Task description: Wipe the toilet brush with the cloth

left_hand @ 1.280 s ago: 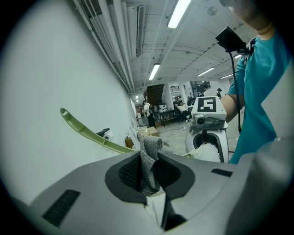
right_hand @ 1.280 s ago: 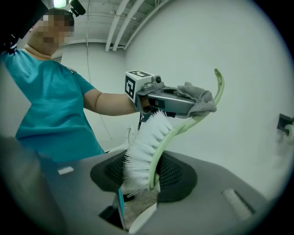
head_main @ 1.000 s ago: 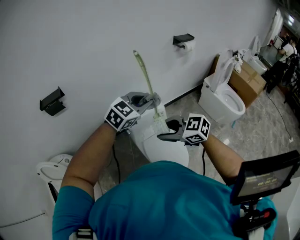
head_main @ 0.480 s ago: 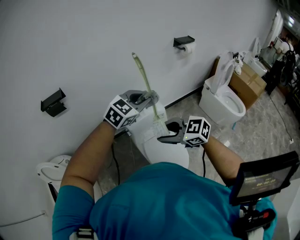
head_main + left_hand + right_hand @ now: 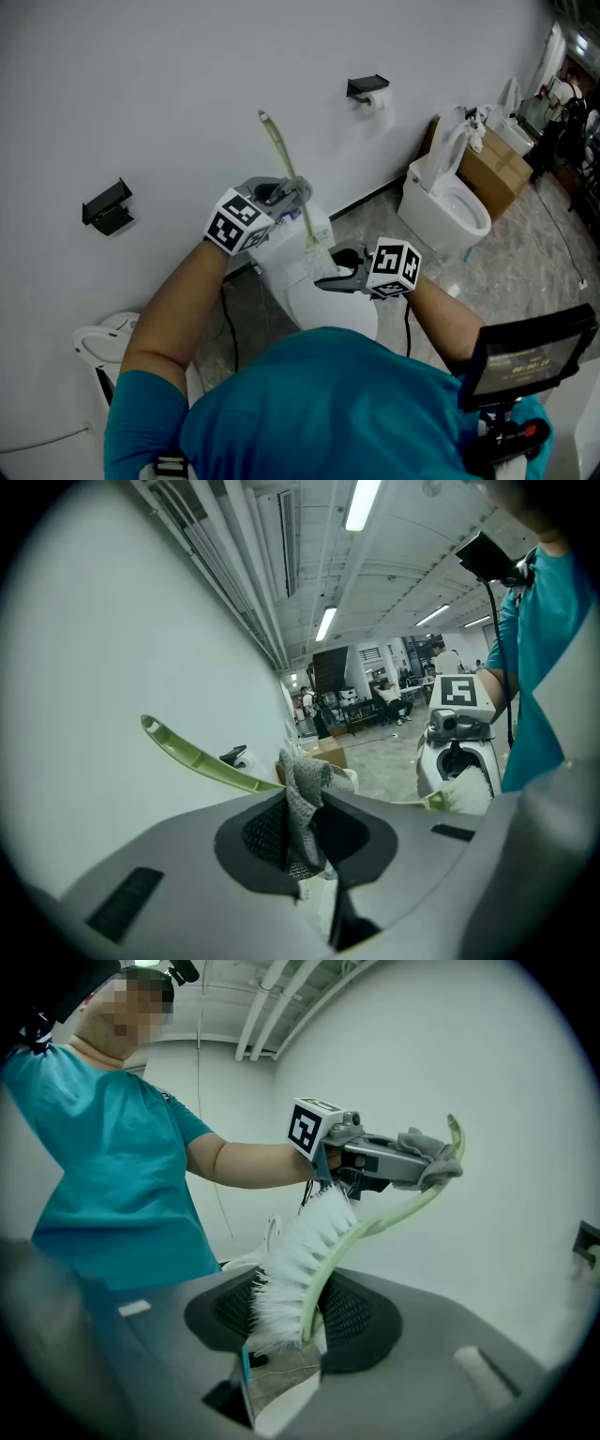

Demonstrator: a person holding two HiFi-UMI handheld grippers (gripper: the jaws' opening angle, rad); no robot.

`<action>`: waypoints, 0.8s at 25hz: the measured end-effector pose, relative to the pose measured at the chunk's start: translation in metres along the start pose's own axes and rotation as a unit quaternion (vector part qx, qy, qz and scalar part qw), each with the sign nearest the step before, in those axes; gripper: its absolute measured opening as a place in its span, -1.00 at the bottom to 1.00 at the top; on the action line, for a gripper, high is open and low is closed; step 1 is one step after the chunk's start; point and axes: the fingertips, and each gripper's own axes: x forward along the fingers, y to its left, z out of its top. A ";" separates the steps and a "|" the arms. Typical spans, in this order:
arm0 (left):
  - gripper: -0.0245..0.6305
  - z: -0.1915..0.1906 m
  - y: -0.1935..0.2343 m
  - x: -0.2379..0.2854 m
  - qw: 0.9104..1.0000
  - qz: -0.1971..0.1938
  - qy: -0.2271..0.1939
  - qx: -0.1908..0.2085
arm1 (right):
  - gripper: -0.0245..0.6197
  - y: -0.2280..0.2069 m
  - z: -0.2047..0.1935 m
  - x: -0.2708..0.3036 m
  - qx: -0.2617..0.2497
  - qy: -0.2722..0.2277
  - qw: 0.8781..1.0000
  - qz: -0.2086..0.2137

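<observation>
1. At the far left, a black bracket (image 5: 105,204) is sitting on the white wall
2. My left gripper (image 5: 298,195) is pinching the grey cloth (image 5: 302,794), with the jaws drawn narrow on it. The cloth is wrapping the middle of the handle of the toilet brush (image 5: 279,157)
3. The brush is slanting up toward the wall, with its pale green handle tip highest and its white bristles lowest. It is hanging in the air above the toilet (image 5: 328,319) in front of me
4. My right gripper (image 5: 330,274) is clamping the brush head, with the jaws standing fairly wide on the bristles and green spine
5. Further right, a paper roll holder (image 5: 367,86) is hanging on the wall, and a second toilet (image 5: 450,202) is standing beside a cardboard box (image 5: 497,159)
</observation>
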 end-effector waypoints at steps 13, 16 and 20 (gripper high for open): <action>-0.78 0.002 0.027 -0.008 0.999 0.034 0.006 0.010 | -0.40 0.010 0.001 0.002 -0.025 0.008 1.000 0.013; -0.78 0.004 0.033 -0.011 0.999 0.042 0.006 0.012 | -0.40 0.011 0.002 0.002 -0.032 0.008 0.999 0.015; -0.78 0.007 0.039 -0.014 0.999 0.051 0.006 0.016 | -0.40 0.014 0.002 0.001 -0.042 0.007 0.999 0.016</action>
